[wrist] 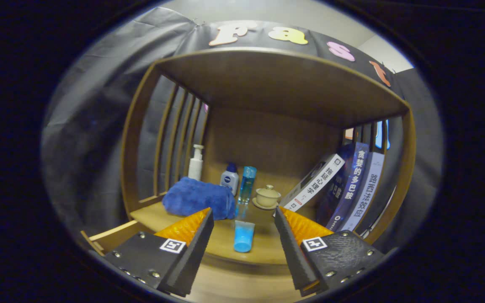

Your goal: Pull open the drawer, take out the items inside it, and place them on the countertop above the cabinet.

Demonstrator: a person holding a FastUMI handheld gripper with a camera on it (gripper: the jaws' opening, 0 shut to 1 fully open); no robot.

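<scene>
Three books (343, 185), towel (198, 198), bottles beyond parted tongs (243, 221)

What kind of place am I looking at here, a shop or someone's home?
Probably a mock-up home corner: a wooden shelf unit holding toiletry bottles, a folded blue towel and leaning books. The open claw hovers before a blue tube.

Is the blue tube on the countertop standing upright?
No: the blue tube lies flat on the countertop, between the open gripper fingers and apart from both.
</scene>
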